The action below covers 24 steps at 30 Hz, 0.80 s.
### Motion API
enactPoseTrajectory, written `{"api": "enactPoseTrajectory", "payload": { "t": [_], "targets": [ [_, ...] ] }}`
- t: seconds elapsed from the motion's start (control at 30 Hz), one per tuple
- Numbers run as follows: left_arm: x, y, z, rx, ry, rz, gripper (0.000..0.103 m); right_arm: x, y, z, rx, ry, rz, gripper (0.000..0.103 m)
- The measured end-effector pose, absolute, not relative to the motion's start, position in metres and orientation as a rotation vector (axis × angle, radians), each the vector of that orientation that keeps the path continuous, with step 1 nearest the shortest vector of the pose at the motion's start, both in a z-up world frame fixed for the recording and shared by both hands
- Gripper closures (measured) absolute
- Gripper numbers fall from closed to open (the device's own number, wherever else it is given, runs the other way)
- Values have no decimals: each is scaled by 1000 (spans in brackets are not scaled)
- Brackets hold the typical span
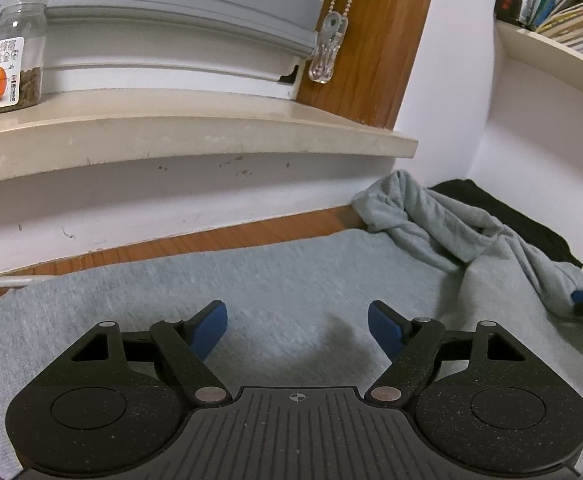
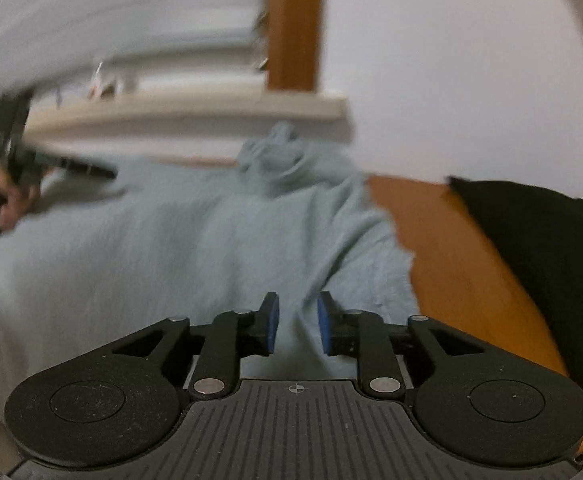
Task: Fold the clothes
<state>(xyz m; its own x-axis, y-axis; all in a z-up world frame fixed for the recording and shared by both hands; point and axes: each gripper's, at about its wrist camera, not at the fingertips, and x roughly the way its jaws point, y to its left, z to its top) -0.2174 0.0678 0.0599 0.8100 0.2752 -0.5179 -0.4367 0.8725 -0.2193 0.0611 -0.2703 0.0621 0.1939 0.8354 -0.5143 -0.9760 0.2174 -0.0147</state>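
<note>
A grey garment [image 1: 251, 288] lies spread across a wooden table [image 2: 451, 248], one part bunched [image 1: 431, 216] by the wall beside a black cloth [image 2: 539, 240]. The left gripper [image 1: 297, 320] hovers wide and empty; the right gripper [image 2: 297, 322], jaws narrowly parted, pinches nothing. Risk: that bunch may get folded in, or the next grab may snag two layers.

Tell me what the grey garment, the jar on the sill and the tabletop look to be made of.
Grey garment: soft knit cotton or fleece, matte, fuzzy nap, limp folds. Jar: clear plastic or glass, glossy, with a paper label. Tabletop: wood or wood-look laminate, orange-brown, smooth; blur hides any grain.
</note>
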Motion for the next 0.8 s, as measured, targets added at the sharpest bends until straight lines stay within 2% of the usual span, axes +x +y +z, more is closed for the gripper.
{"api": "enactPoseTrajectory", "payload": {
  "t": [0.07,0.23,0.47,0.57,0.63,0.67,0.7,0.73,0.8],
  "targets": [
    [-218,68,60,-340,497,388,22,72,-281,68,-318,442,1291,71],
    [-218,68,60,-339,500,386,22,103,-290,74,-224,460,1185,71],
    [-217,68,60,-332,504,383,22,140,-268,45,-21,723,1190,70],
    [-216,68,59,-330,509,382,22,141,-253,42,-22,780,1214,64],
    [-216,68,59,-330,507,382,22,142,-242,40,-56,795,1205,63],
    [-216,68,59,-330,506,382,22,141,-238,41,-76,780,1186,67],
    [-216,68,59,-332,506,382,22,141,-236,43,-84,769,1191,85],
    [-216,68,59,-334,506,382,22,140,-234,46,-95,755,1195,94],
    [-216,69,59,-336,504,382,22,132,-237,65,-167,609,1132,94]
  ]
}}
